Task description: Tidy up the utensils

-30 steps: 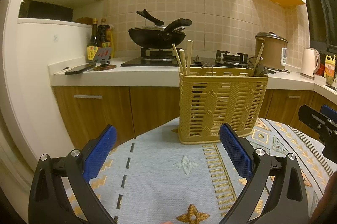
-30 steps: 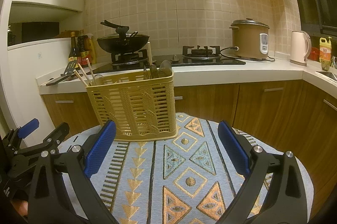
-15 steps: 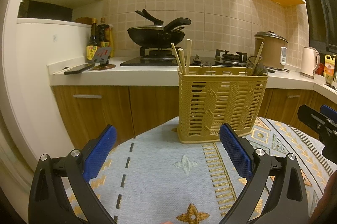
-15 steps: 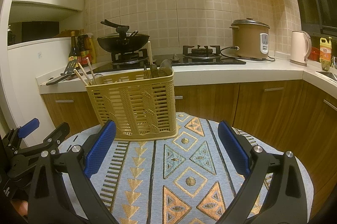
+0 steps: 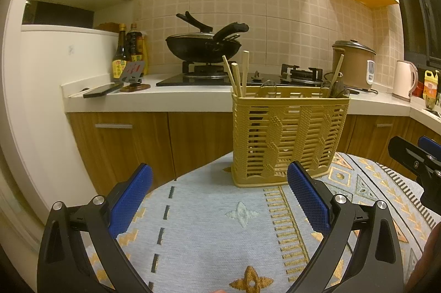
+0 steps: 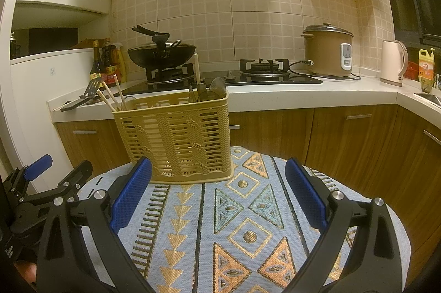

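Note:
A tan slatted utensil basket stands at the far edge of a round table with a patterned cloth. It also shows in the right wrist view. Wooden chopsticks stick up from its left end, and dark spoons with one more chopstick from its right end. My left gripper is open and empty, low over the cloth in front of the basket. My right gripper is open and empty, just right of it, also facing the basket.
Behind the table runs a kitchen counter with a wok on a gas hob, sauce bottles, a rice cooker and a kettle. Wooden cabinet doors stand below. The left gripper shows at the right wrist view's left edge.
Both views have shifted very slightly; the basket sits marginally nearer. Both grippers stay open and empty.

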### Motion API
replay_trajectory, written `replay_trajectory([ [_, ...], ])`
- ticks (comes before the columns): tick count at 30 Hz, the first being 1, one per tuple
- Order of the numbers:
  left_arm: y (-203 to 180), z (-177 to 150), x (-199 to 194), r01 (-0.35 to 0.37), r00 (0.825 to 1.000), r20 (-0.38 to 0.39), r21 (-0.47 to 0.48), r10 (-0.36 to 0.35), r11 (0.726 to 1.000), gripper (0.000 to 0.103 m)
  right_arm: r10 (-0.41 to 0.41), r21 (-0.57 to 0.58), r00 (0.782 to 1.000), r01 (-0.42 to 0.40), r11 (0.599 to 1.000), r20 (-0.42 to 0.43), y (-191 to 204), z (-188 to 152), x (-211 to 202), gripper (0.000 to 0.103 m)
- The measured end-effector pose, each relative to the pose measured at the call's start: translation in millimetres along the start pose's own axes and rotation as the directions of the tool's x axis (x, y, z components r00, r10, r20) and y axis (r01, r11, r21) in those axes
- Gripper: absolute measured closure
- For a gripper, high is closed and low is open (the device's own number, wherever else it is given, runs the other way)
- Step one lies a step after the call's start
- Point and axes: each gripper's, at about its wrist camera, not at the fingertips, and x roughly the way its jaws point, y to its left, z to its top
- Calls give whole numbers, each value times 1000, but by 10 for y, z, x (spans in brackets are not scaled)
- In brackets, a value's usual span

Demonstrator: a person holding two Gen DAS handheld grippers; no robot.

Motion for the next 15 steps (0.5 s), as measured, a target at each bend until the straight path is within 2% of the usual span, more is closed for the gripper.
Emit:
replay_trajectory([
  [15,-12,-2,13,2,1000,0,2,-2,1000,8,3,-5,1000,-3,1000,-5,25,-16,5,9],
])
